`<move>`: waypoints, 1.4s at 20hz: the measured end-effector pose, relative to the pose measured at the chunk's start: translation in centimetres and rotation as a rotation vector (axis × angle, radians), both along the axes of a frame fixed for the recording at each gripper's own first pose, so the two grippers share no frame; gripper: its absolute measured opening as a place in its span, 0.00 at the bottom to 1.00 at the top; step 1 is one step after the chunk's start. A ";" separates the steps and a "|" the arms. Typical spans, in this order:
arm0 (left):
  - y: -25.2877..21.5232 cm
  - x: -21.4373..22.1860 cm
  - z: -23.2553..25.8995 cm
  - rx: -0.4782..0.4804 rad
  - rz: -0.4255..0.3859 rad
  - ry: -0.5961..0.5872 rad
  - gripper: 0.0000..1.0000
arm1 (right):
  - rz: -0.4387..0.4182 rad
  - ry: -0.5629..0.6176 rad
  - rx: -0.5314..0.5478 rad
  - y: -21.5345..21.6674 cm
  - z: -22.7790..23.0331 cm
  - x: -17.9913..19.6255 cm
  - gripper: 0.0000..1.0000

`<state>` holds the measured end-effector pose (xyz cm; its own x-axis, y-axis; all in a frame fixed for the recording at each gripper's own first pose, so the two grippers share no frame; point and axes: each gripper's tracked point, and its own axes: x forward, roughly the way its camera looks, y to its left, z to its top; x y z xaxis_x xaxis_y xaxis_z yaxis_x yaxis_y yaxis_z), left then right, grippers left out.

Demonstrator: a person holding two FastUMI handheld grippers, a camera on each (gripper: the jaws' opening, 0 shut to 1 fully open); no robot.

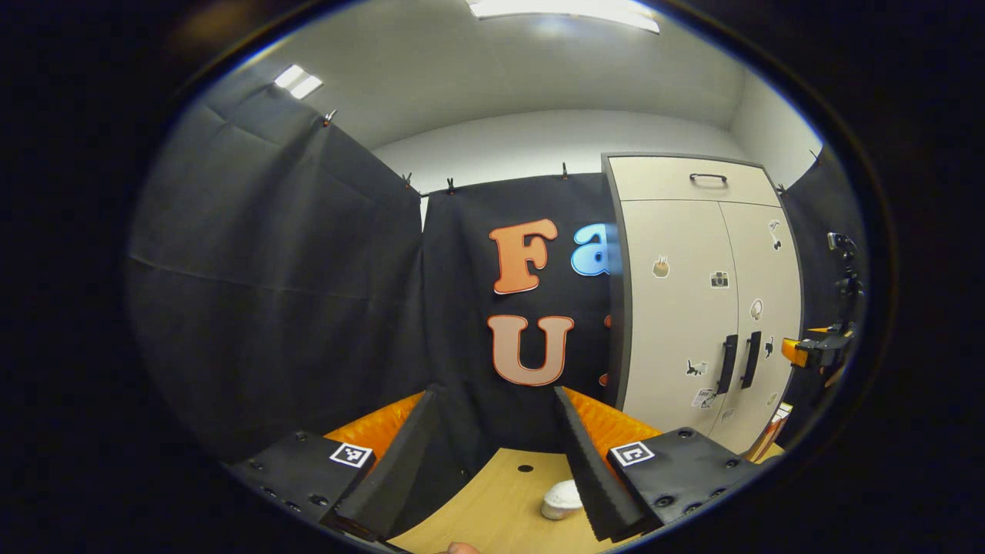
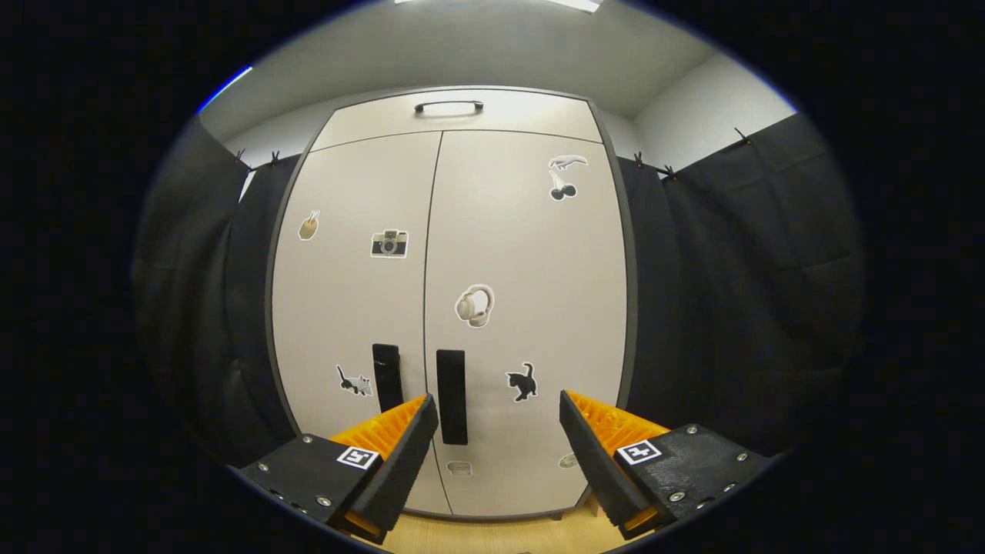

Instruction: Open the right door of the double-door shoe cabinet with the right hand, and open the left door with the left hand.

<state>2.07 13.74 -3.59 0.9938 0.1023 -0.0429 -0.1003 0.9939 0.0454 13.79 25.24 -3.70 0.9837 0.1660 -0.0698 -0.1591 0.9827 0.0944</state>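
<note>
Here: both doors shut. Right gripper [image 2: 492, 454] wide open, empty, facing cabinet [image 2: 531, 254]; right handle [image 2: 452, 396] just left of centre. Shift left, straddle handle, close, pull along hinge arc. Left gripper [image 1: 492, 454] open, empty, cabinet off right.

I get even, fairly bright light from ceiling panels [image 1: 565, 9] overhead, another [image 1: 298, 81] glowing far left. A soft glare sits on the cabinet [image 2: 454, 261] top in my right gripper view. Fisheye bending curves its edges; rims darken. The near fingers [image 1: 400, 462] look slightly soft.
</note>
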 end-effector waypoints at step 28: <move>5.8 0.7 -2.1 -0.006 -0.001 0.038 0.96 | -0.054 0.153 0.019 5.5 -6.0 8.7 0.11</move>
